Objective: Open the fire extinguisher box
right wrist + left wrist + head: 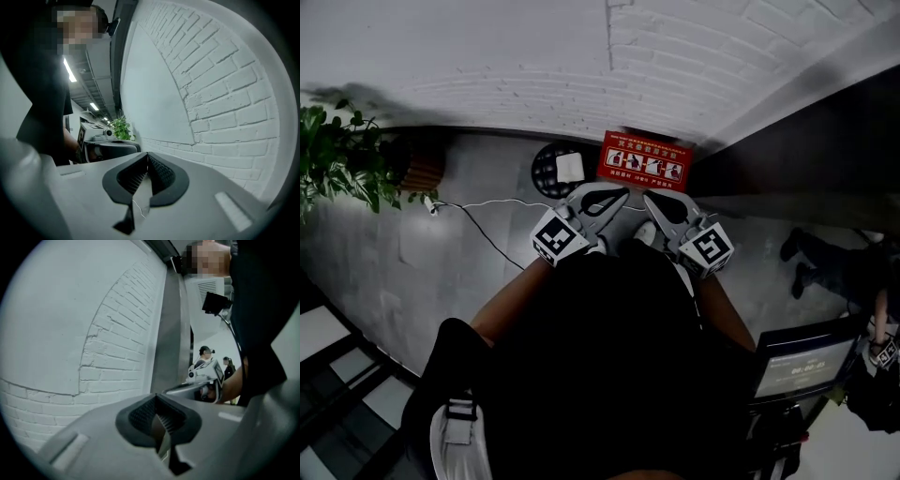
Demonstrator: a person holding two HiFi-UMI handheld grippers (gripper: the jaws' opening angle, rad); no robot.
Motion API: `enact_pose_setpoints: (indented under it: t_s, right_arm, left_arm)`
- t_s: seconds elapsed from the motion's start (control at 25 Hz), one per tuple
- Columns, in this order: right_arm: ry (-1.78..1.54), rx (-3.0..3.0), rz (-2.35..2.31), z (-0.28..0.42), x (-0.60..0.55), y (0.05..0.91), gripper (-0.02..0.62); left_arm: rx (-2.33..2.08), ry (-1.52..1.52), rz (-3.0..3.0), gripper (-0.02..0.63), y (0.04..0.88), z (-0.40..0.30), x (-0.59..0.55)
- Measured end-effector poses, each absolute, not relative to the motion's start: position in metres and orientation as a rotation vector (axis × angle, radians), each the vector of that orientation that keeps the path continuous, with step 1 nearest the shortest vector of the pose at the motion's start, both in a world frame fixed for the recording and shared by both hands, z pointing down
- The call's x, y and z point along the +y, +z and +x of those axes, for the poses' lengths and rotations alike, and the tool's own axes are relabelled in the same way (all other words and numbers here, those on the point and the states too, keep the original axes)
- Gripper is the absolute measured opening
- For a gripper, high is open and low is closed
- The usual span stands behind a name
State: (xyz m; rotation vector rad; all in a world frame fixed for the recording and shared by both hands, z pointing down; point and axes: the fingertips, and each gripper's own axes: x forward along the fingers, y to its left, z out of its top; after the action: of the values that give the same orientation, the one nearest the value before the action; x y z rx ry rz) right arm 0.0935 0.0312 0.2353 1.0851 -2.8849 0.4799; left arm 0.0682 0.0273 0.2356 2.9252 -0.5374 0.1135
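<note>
The red fire extinguisher box (pixel 645 161), with white pictograms on its lid, stands on the floor against the white brick wall, lid down. Both grippers are held side by side in front of my chest, above and just short of the box, touching nothing. The left gripper (pixel 622 193) is shut and holds nothing; the left gripper view has its dark pads (pixel 143 414) closed together, facing the brick wall. The right gripper (pixel 648 196) is also shut and holds nothing, its pads (pixel 161 172) meeting at the tip (pixel 147 155). The box does not show in either gripper view.
A round black base (pixel 546 173) with a white block on it sits left of the box. A potted plant (pixel 337 155) stands far left, and a thin cable (pixel 478 223) trails over the grey floor. A dark wall panel (pixel 806 150), a person (pixel 839 267) and a monitor (pixel 802 364) are on the right.
</note>
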Motion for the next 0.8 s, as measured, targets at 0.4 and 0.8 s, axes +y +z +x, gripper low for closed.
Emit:
enact_pose_setpoints:
  t_s: [0.4, 0.8]
  right_arm:
    - [0.68, -2.87, 1.099, 0.155, -0.01, 0.273, 0.009]
    - [1.037, -2.7, 1.295, 0.163, -0.047, 0.368, 0.011]
  left_arm:
    - [-0.631, 0.239, 2.888, 0.002, 0.255, 0.117, -0.007]
    - [-0.543, 0.341, 2.81, 0.002, 0.316, 0.103, -0.026]
